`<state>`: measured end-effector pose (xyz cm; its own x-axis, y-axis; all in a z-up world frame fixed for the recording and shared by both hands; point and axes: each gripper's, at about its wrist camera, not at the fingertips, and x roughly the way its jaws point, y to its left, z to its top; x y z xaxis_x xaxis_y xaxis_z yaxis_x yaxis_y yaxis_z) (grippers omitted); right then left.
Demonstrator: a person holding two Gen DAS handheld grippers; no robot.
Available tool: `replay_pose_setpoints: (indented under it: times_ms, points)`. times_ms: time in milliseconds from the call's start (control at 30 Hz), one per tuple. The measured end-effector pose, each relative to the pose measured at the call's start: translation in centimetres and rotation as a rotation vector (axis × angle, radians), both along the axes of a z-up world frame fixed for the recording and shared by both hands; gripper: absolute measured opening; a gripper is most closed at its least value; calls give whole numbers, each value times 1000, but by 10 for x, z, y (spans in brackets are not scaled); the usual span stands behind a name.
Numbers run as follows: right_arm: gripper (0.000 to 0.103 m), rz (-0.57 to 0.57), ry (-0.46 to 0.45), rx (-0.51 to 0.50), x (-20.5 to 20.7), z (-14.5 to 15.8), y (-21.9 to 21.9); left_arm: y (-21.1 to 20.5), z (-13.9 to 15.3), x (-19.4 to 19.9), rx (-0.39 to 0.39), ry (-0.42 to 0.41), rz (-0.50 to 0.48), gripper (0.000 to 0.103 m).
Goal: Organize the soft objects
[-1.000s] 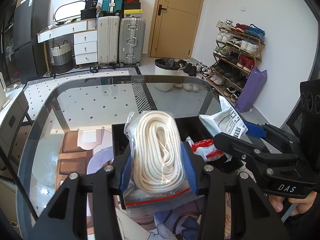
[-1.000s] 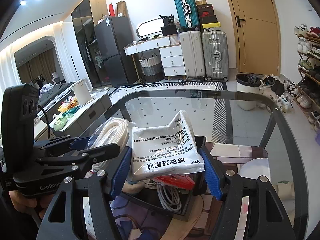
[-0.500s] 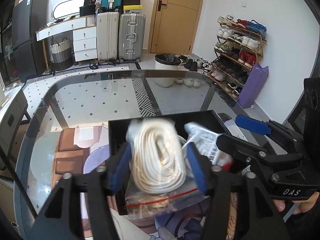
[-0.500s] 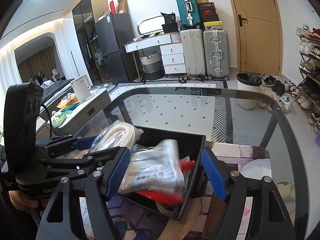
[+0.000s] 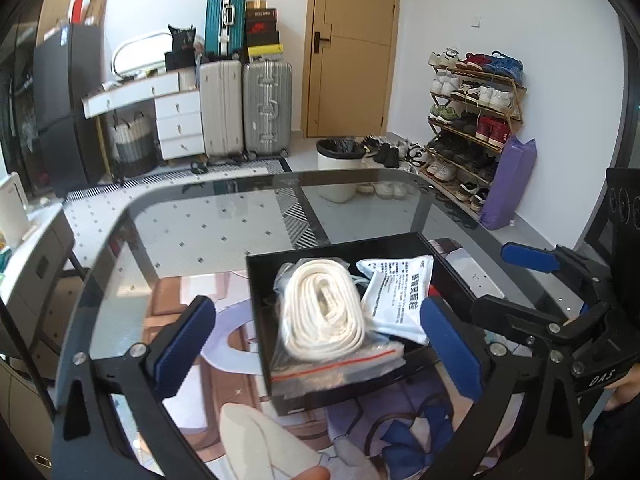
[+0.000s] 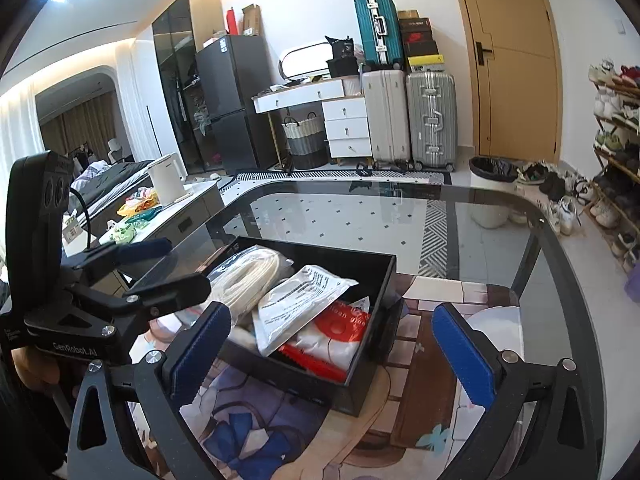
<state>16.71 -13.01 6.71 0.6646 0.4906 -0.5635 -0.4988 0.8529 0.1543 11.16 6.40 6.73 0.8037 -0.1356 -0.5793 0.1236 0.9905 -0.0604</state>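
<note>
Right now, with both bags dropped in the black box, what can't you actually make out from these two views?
- Box bottom: both views, covered by the rope bag and white printed pouch inside the black box.
- Red and white packet: right wrist view, mostly under the pouch; its print is unreadable.
- Pouch text: both views, too small.
- Left claw and right claw: open, but bases cut off by the bottom edge.

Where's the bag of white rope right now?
The bag of white rope lies in the black tray on the glass table, left of the white packet.
</note>
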Motion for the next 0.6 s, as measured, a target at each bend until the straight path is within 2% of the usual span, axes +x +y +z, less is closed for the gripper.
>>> replay_pose_setpoints:
  times_ms: [267, 600]
  points:
    - [102, 9, -66, 13, -29, -5, 3, -2, -15, -30, 54, -50, 13, 103]
    - [102, -8, -110, 34, -46, -18, 3, 9, -32, -39, 31, -76, 67, 103]
